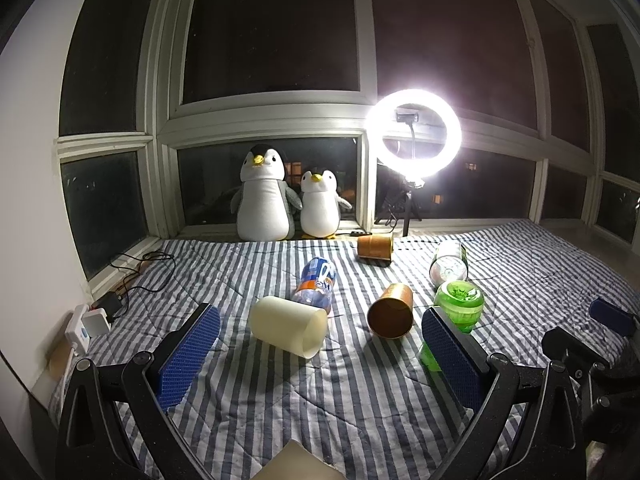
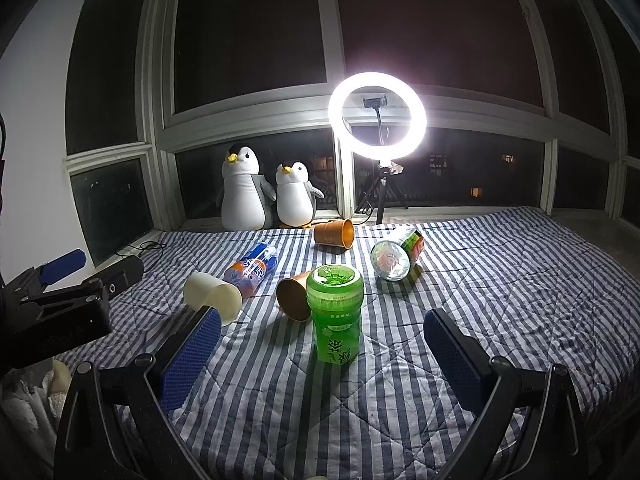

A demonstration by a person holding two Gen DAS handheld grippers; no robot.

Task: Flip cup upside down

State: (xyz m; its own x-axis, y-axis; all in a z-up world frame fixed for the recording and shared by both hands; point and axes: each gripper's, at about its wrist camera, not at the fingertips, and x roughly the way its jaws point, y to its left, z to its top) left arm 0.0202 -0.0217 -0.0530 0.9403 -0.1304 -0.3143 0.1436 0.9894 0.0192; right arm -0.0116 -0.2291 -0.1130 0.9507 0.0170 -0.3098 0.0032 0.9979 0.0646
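Note:
A cream cup (image 1: 288, 326) lies on its side on the striped bedspread, mouth toward me; it also shows in the right wrist view (image 2: 214, 295). A brown cup (image 1: 391, 311) lies on its side beside it, seen in the right wrist view (image 2: 295, 295) too. A second brown cup (image 1: 375, 247) lies farther back, also in the right wrist view (image 2: 334, 233). My left gripper (image 1: 320, 356) is open and empty, just short of the cream cup. My right gripper (image 2: 322, 356) is open and empty, with a green bottle (image 2: 335, 312) standing between its fingers' line.
An orange-and-blue bottle (image 1: 316, 284) and a clear bottle with a green label (image 1: 450, 266) lie on the bedspread (image 1: 320, 400). Two plush penguins (image 1: 264, 196) and a ring light (image 1: 414, 133) stand at the window. A charger and cables (image 1: 116, 300) lie at the left edge.

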